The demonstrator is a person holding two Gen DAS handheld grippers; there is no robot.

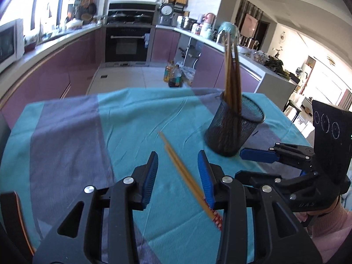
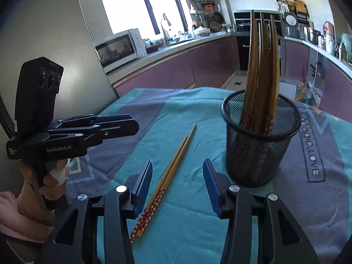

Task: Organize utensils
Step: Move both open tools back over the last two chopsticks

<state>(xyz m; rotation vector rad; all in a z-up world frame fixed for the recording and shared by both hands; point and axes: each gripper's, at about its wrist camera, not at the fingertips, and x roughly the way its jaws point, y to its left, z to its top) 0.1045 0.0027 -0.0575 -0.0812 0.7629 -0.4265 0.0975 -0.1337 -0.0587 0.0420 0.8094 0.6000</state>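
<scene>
Both handheld grippers are matte black plastic with ribbed blue pads [image 2: 211,182] and round silver screws [image 1: 128,180] at the finger pivots. The left gripper [image 2: 123,124] carries white "GenRobot.AI" lettering; above that lettering rises a black block with three round lenses. A pink sleeve [image 1: 330,228] covers the right wrist.

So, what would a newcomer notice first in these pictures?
First the black mesh cup, upright on the teal cloth and full of standing chopsticks. Next, one loose pair lying flat on the cloth beside the cup. Both grippers, left and right, are open above that pair.
</scene>
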